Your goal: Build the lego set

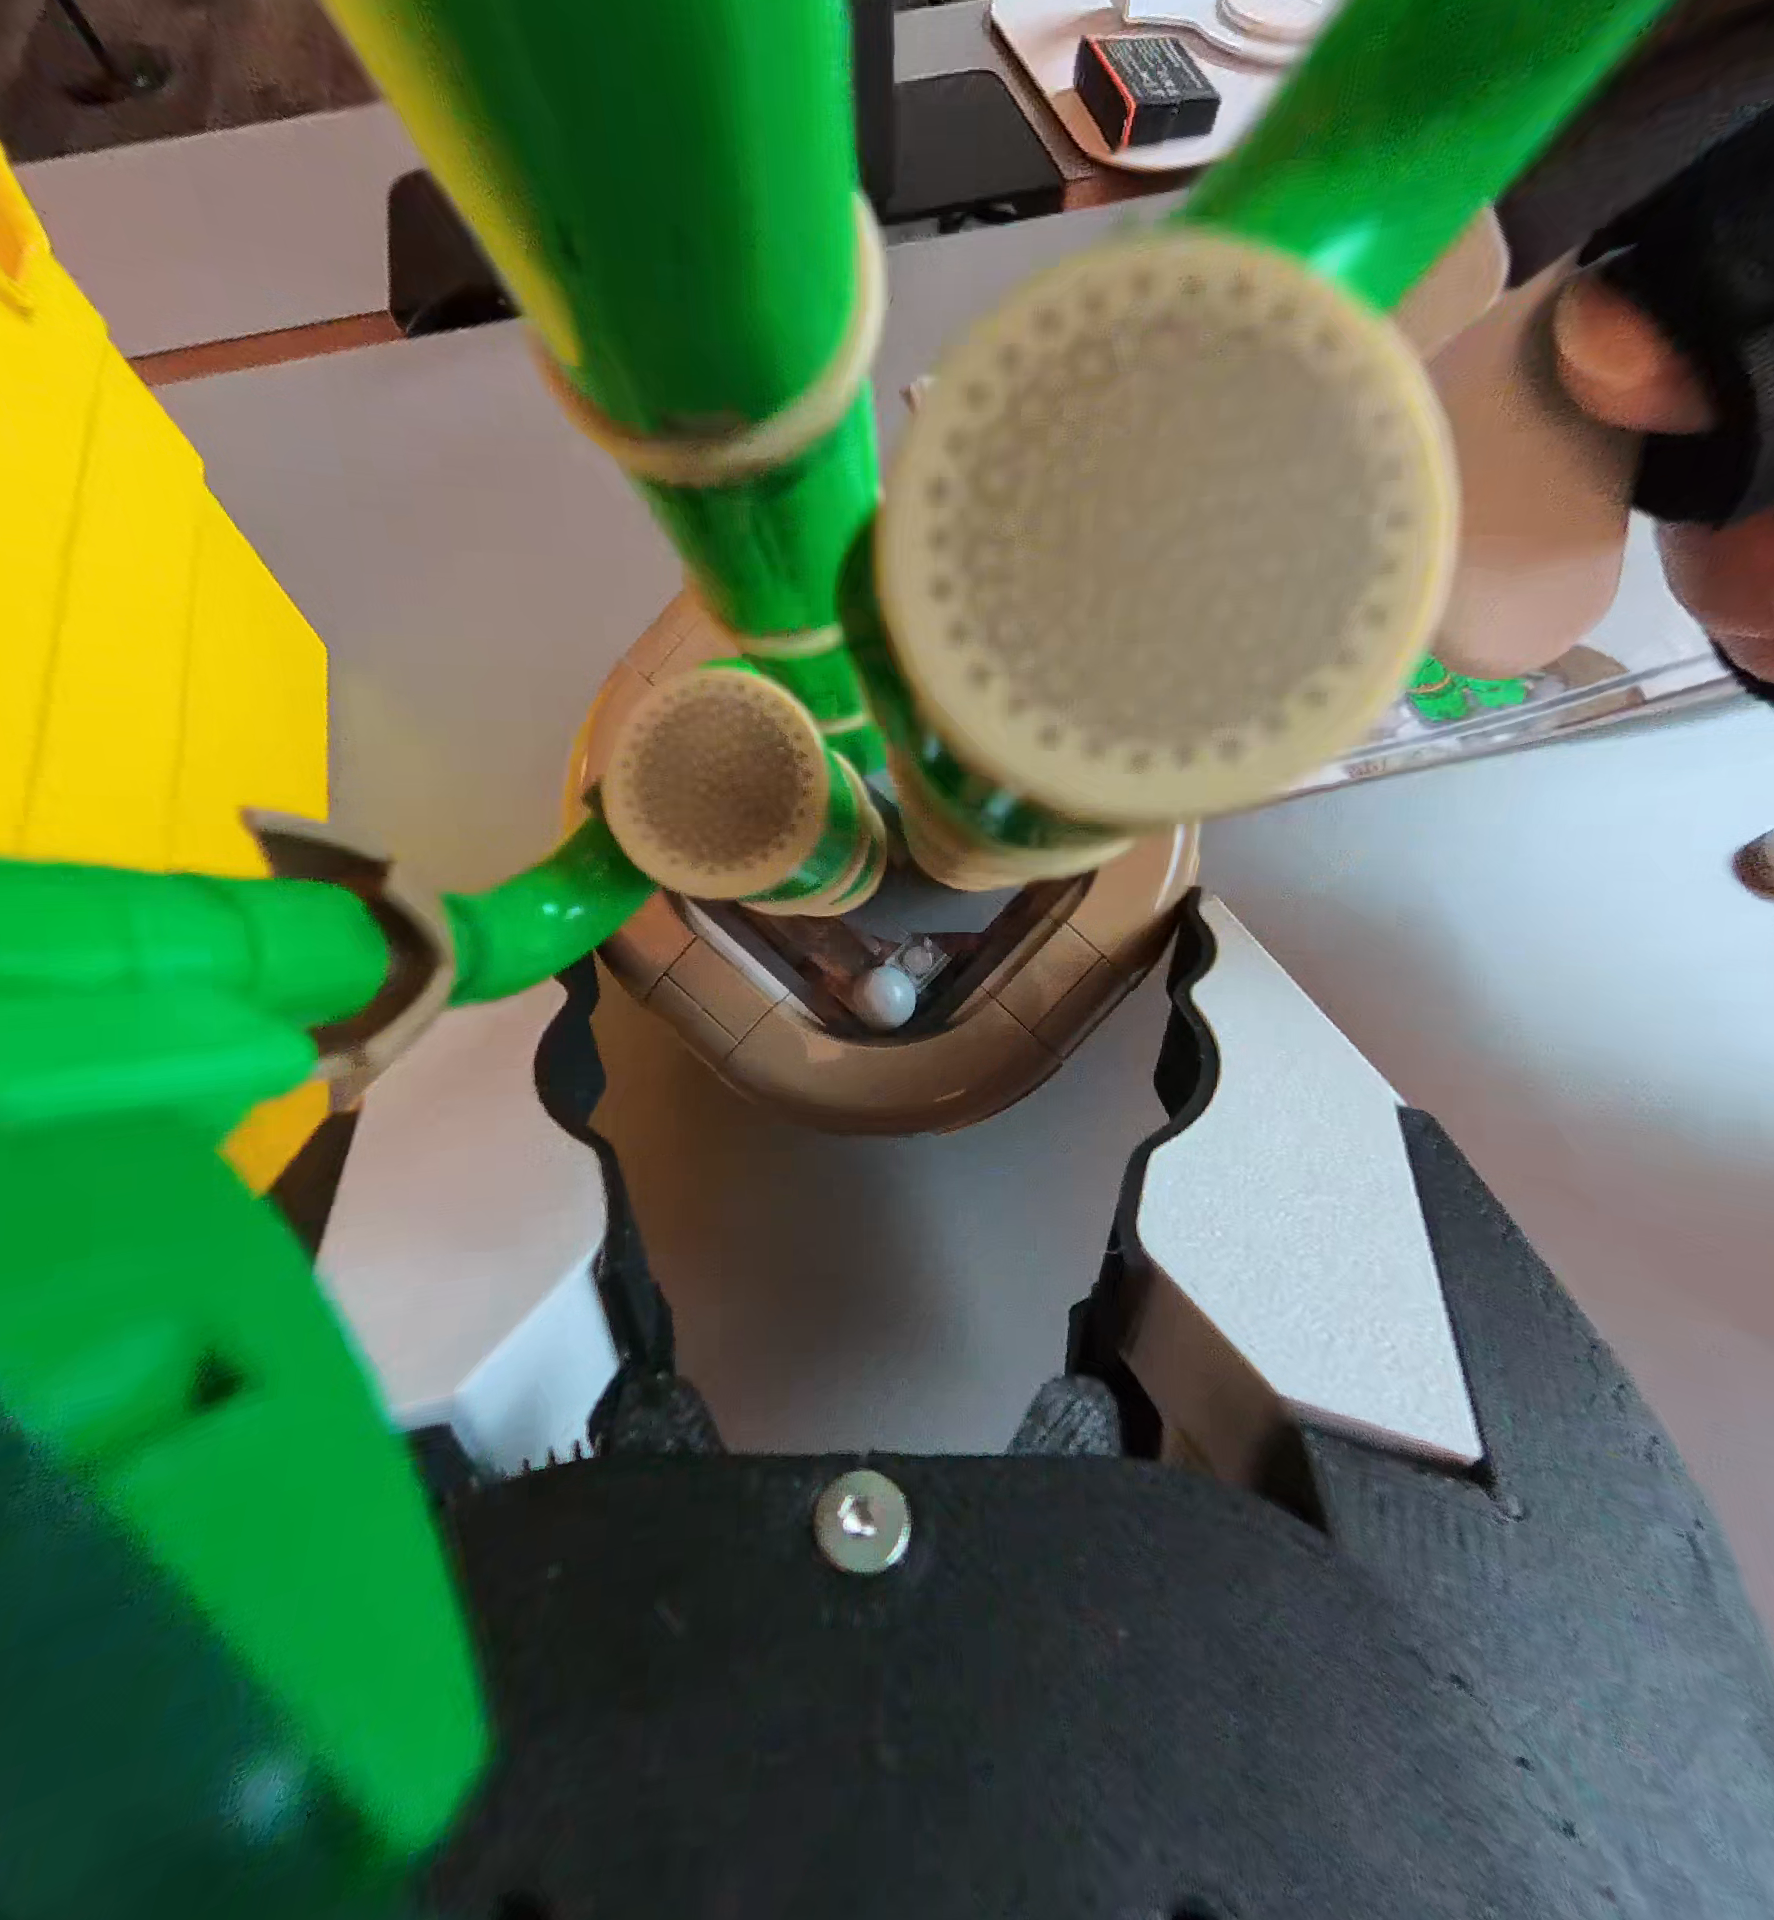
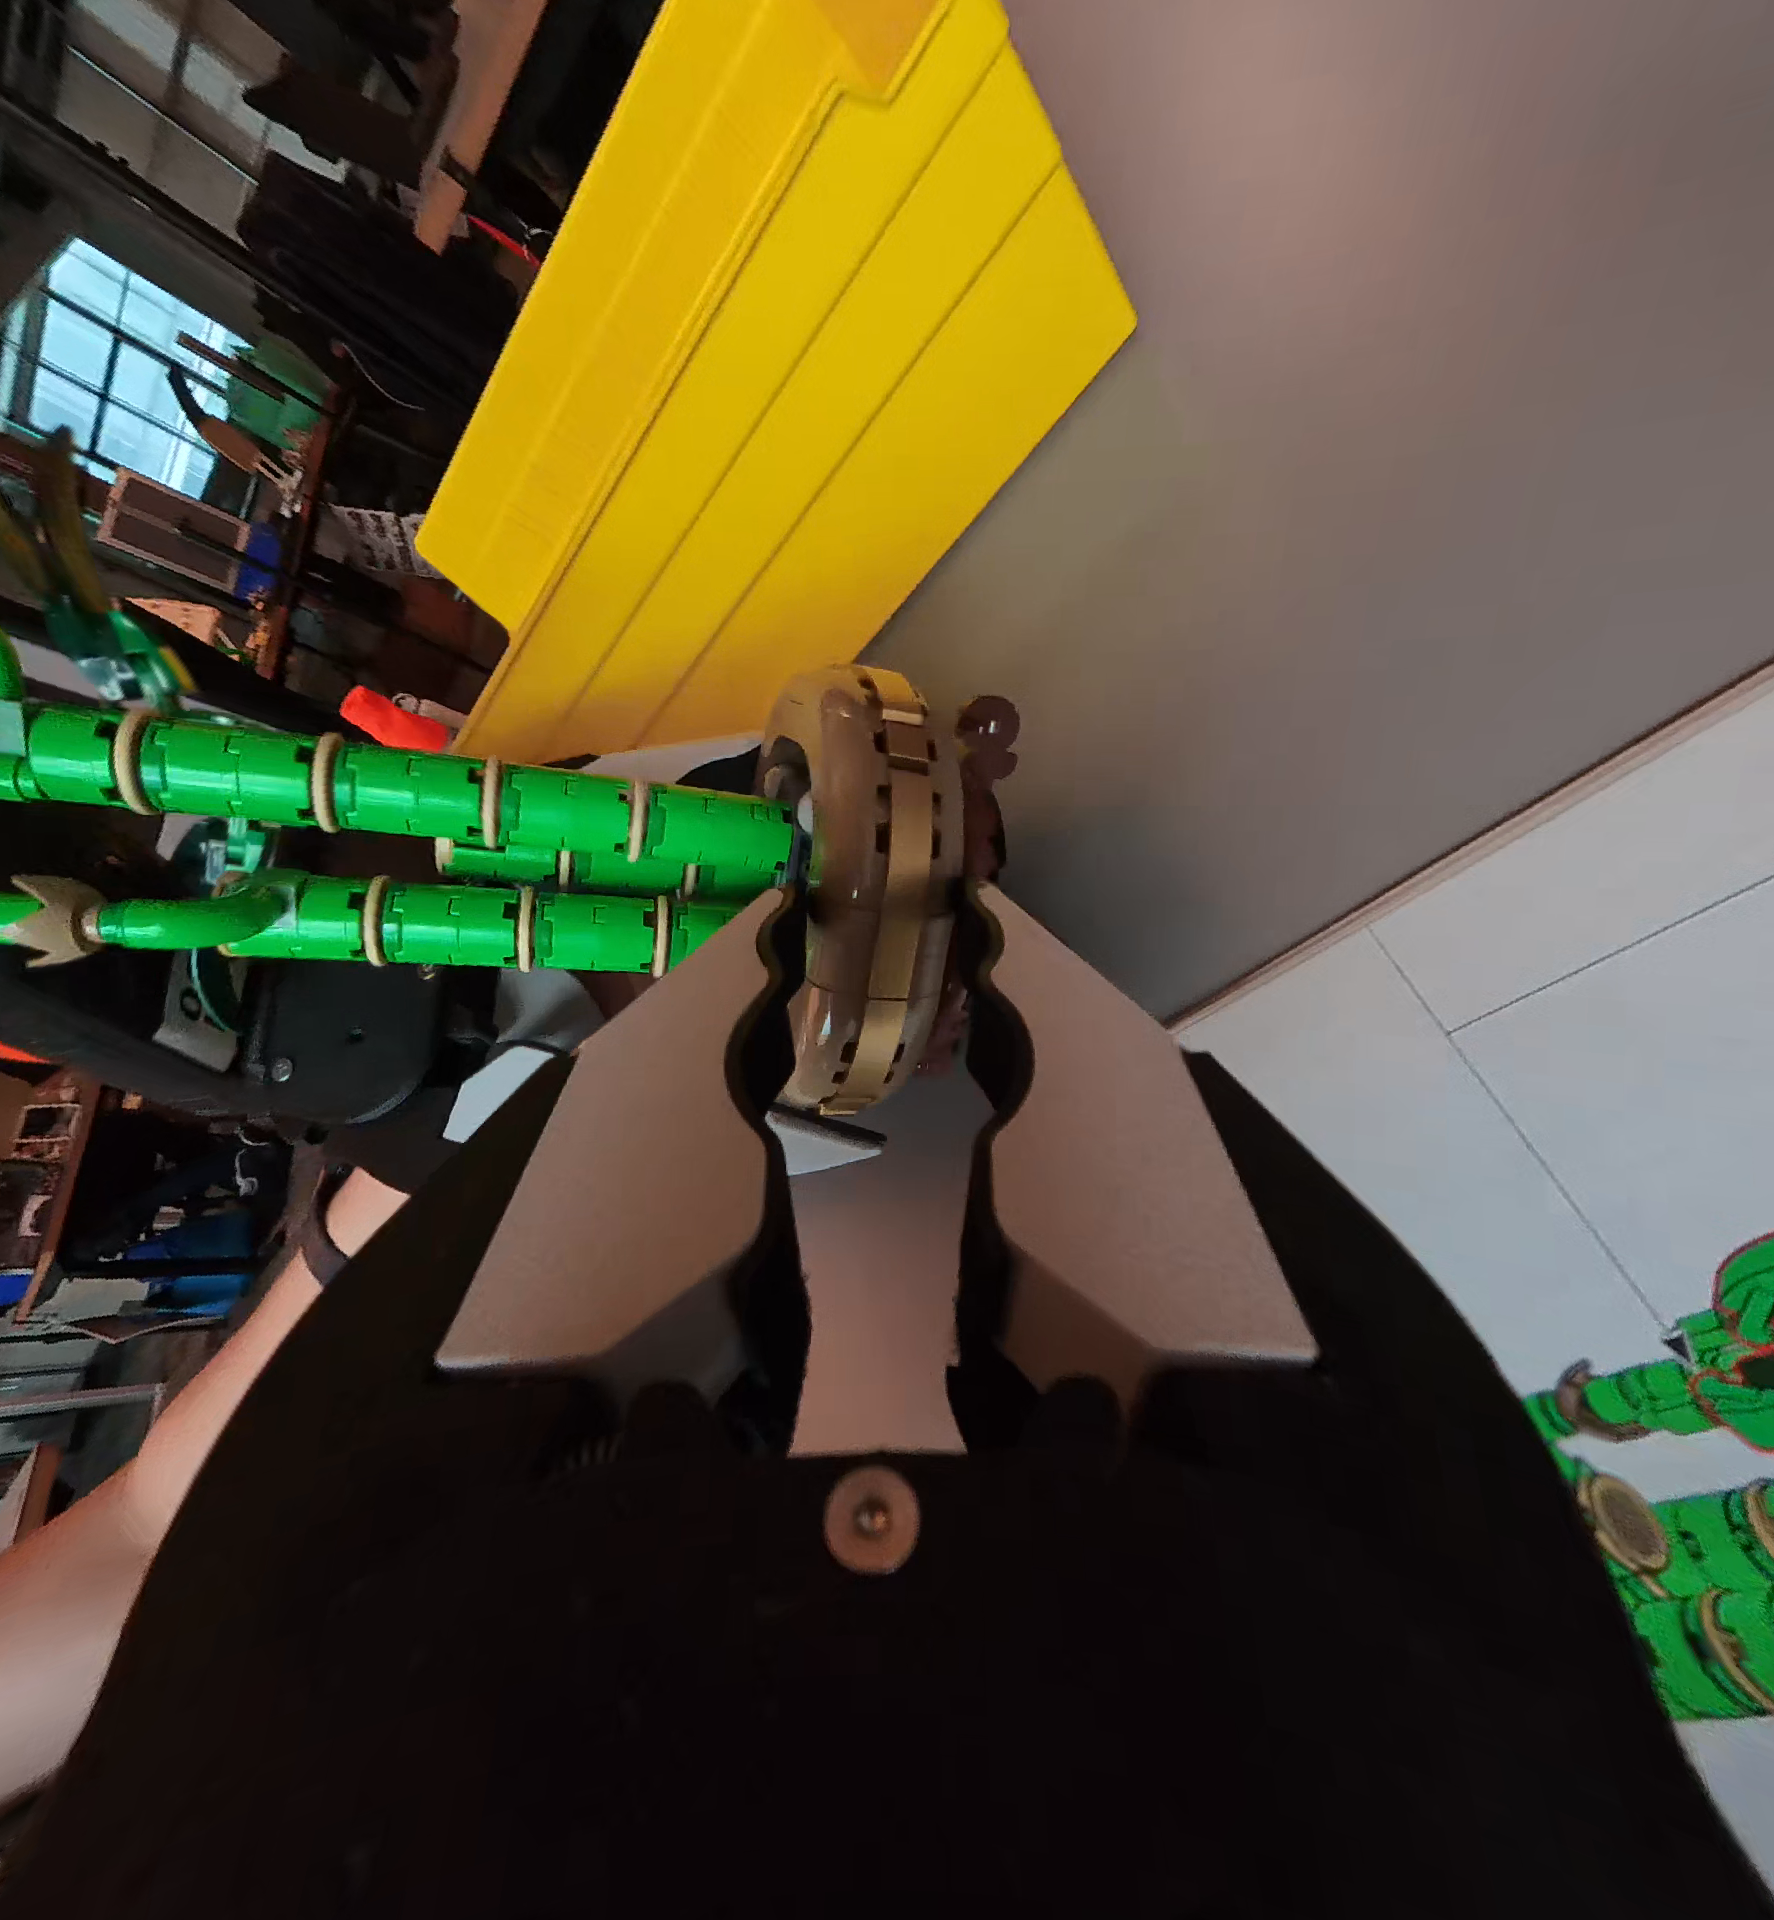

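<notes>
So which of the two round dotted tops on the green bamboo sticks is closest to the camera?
The big tan disc on the right; it looks large and blurry. The small disc sits lower, near the tan pot.

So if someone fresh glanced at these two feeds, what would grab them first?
Probably the bright green segmented brick bamboo stalks rising from the rounded tan brick pot, with a round tan dotted stalk end cap looming close in the left wrist view. Next, the big yellow plastic bin behind the pot. The right tongs straddle the pot's rim.
</notes>
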The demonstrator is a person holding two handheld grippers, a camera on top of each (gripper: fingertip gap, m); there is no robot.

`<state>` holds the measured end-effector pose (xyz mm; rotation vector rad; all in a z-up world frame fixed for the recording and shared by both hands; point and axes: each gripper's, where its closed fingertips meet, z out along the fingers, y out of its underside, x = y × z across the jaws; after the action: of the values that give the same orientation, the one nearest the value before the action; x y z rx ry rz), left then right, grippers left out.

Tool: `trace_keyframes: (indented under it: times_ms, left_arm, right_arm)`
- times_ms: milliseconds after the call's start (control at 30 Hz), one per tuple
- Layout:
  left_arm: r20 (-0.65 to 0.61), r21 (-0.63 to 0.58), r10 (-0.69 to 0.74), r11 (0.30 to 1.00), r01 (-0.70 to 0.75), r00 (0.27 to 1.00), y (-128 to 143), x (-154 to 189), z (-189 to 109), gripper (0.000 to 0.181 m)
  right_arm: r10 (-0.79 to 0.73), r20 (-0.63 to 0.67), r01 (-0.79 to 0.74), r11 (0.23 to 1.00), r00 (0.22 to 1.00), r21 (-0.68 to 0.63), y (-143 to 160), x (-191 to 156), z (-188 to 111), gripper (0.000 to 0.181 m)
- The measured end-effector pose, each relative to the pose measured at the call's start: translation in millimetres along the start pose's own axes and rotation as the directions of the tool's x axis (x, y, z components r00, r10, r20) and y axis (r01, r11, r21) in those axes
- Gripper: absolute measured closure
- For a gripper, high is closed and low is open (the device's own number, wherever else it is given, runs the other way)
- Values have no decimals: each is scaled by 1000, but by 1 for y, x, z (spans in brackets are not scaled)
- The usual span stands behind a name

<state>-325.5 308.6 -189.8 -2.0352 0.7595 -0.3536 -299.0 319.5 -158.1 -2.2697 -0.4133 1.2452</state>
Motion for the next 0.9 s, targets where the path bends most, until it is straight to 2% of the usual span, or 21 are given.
trace_keyframes:
  times_ms: [200, 900]
  left_arm:
    - [0, -55, 16, 998, -16, 1000, 3, 7, -3, 72]
    - [-10, -21, 16, 1000, -16, 1000, -1, 11, 3, 72]
  right_arm:
    - [24, -34, -24, 1000, 999, 2, 7, 2, -4, 153]
    - [58, -18, -57, 998, 998, 22, 6, 8, -6, 152]
